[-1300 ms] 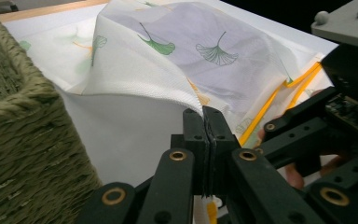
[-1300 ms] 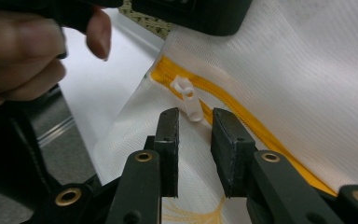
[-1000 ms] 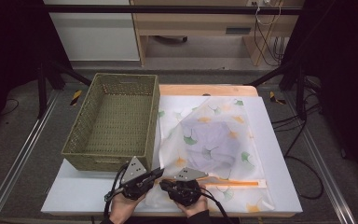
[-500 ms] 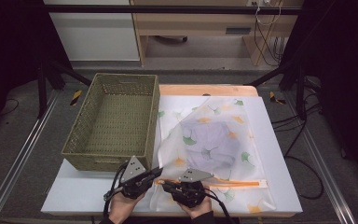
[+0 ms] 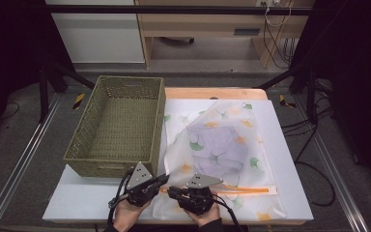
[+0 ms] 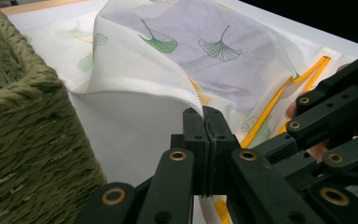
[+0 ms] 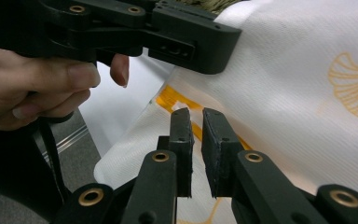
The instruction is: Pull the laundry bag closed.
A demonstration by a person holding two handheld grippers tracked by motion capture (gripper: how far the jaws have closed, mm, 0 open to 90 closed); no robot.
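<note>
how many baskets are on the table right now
1. The basket stands on the table's left side, beside the leaf-print bag.

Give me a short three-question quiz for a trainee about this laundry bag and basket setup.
1. True or false: the left hand-held gripper is shut on the edge of the mesh bag.
2. What lies left of the mesh bag in the high view? A) woven basket B) metal bucket C) cardboard box
3. What colour is the zipper along the bag's near edge?

Key:
1. True; its jaws meet on the fabric.
2. A.
3. Orange; the right hand-held gripper hovers at it with a narrow gap between its jaws.
</note>
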